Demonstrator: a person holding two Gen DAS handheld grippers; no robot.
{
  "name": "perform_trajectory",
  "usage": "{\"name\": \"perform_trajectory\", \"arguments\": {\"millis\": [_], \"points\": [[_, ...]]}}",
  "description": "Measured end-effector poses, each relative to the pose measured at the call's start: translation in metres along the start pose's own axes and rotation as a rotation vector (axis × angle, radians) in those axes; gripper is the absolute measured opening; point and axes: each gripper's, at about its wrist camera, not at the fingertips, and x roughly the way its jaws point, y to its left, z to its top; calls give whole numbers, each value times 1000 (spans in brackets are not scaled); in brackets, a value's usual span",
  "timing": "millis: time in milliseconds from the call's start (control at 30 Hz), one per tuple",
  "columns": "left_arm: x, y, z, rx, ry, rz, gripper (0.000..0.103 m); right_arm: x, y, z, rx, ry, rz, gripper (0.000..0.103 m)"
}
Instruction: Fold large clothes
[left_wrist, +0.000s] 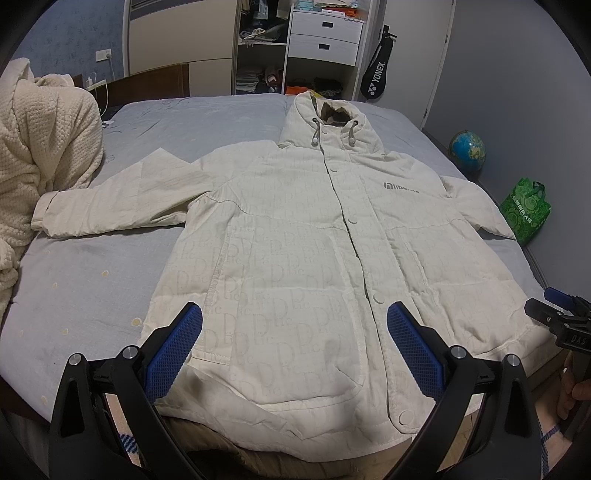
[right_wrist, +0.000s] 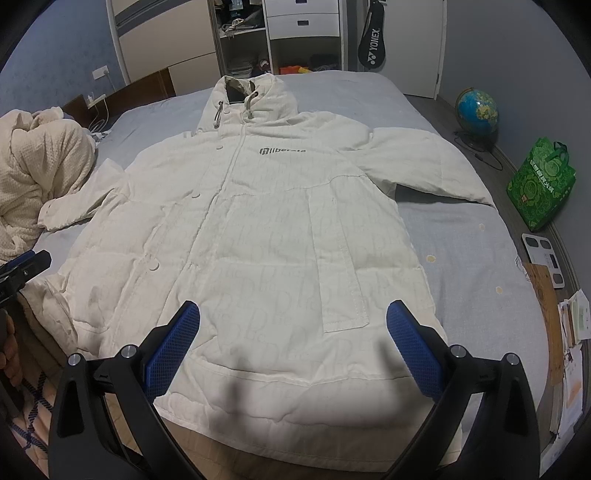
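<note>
Folding has not begun, as far as the layout shows: the cream-white padded hooded jacket with snap buttons (left_wrist: 295, 236) lies flat and face up across the grey-blue bedsheet (left_wrist: 81, 280), filling the centre of both views, hood toward the top of the frame and hem at the bottom edge, where it overhangs the mattress. One sleeve stretches to the left of the left wrist view, its cuff ending just beside a heap of cream waffle-knit blanket (left_wrist: 40, 147); the other sleeve runs to the right edge of the bed.

Both tools hover over the hem, touching nothing. The left gripper (left_wrist: 294, 343) has its blue pads spread wide above the snap placket, and the right gripper (right_wrist: 293, 341) is equally wide above the lower pocket.

My reading is that this is the approach before a first grasp. The next move likely calls for lowering each tool to pinch an edge, probably a sleeve or side seam. The padding is thick, so a deep bite seems wise.
</note>
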Motion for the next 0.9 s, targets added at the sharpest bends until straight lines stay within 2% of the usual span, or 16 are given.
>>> {"name": "perform_trajectory", "arguments": {"millis": [900], "points": [[-7, 5, 3, -18, -19, -13, 96, -1, -1, -1, 7, 1, 3, 97]]}}
